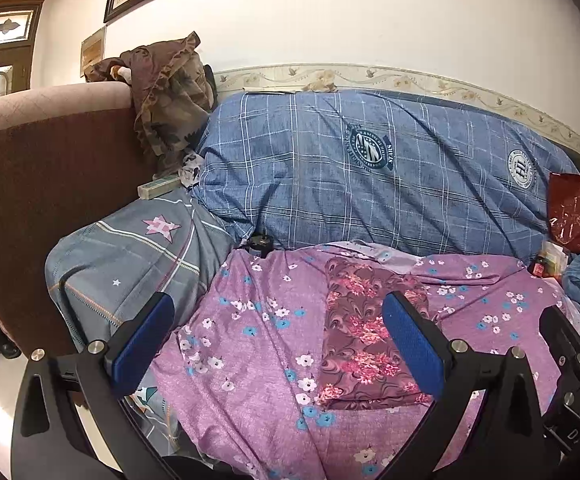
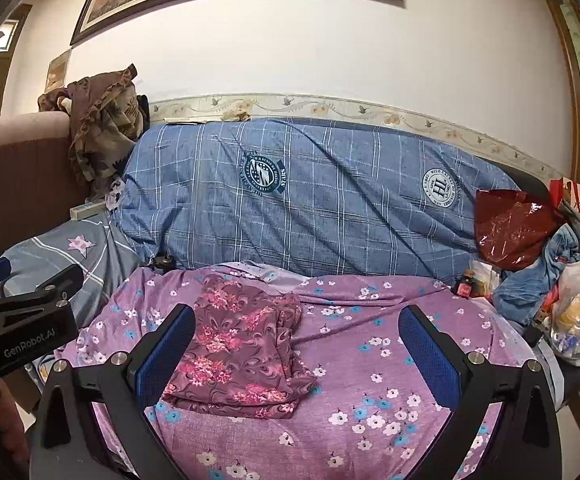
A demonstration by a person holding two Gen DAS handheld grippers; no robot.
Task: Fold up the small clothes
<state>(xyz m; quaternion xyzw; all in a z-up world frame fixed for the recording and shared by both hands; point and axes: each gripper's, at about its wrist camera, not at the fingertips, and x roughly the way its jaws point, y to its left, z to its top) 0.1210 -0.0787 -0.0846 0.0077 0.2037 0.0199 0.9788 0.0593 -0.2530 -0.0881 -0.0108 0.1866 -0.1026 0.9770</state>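
Note:
A maroon garment with pink flowers [image 1: 364,332] lies folded into a narrow rectangle on the purple flowered sheet [image 1: 258,336]. It also shows in the right wrist view [image 2: 238,344] on the same sheet [image 2: 374,344]. My left gripper [image 1: 280,340] is open and empty, held above the sheet with the garment by its right finger. My right gripper [image 2: 298,356] is open and empty, with the garment by its left finger. The left gripper's body [image 2: 22,320] shows at the left edge of the right wrist view.
A big blue checked quilt [image 2: 310,200] lies along the wall behind. A grey pillow with a star [image 1: 130,268] sits at the left by the brown headboard [image 1: 50,184]. Brown clothes [image 2: 102,128] hang over it. A red plastic bag [image 2: 510,228], blue cloth and bags crowd the right.

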